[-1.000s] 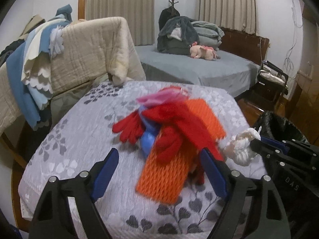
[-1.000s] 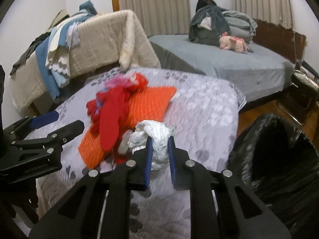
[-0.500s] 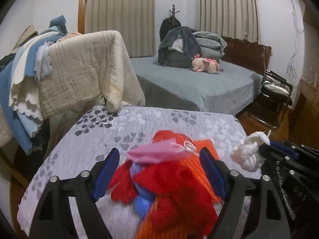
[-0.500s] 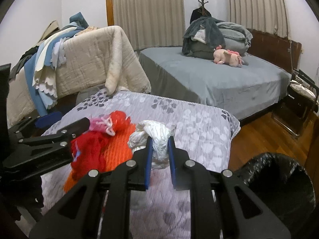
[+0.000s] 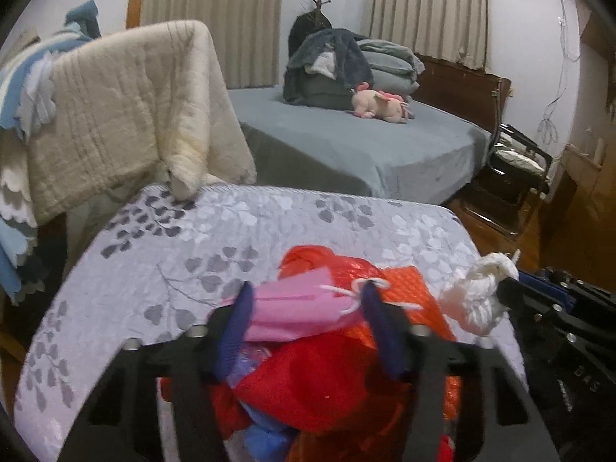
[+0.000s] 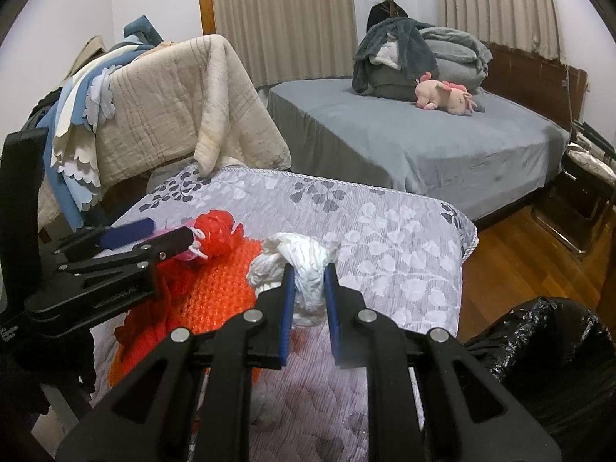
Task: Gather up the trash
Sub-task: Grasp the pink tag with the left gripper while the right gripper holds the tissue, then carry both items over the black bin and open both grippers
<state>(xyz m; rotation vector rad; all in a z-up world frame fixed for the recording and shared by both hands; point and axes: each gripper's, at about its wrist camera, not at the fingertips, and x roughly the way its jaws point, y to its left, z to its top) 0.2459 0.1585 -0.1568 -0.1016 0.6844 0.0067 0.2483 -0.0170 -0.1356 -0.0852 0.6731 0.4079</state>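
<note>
A pile of trash lies on the floral grey tablecloth (image 5: 238, 231): an orange foam net (image 6: 215, 292), red mesh pieces (image 5: 319, 385), something blue underneath and a pink face mask (image 5: 304, 308) on top. My left gripper (image 5: 304, 304) straddles the mask; its jaws are closing and the blue pads touch the mask's two ends. In the right wrist view the left gripper (image 6: 154, 238) comes in from the left over the pile. My right gripper (image 6: 310, 273) is shut on a crumpled white paper wad (image 6: 304, 265), held just above the table to the right of the pile.
A bin lined with a black bag (image 6: 546, 358) stands on the wooden floor by the table's right corner. A quilt-draped chair (image 5: 127, 115) touches the table's far left edge. Behind are a grey bed (image 5: 365, 146) and a folding chair (image 5: 512, 177).
My left gripper has moved forward over the pile and its jaws have narrowed from wide open onto the pink mask. The right gripper has carried the white wad forward alongside.
</note>
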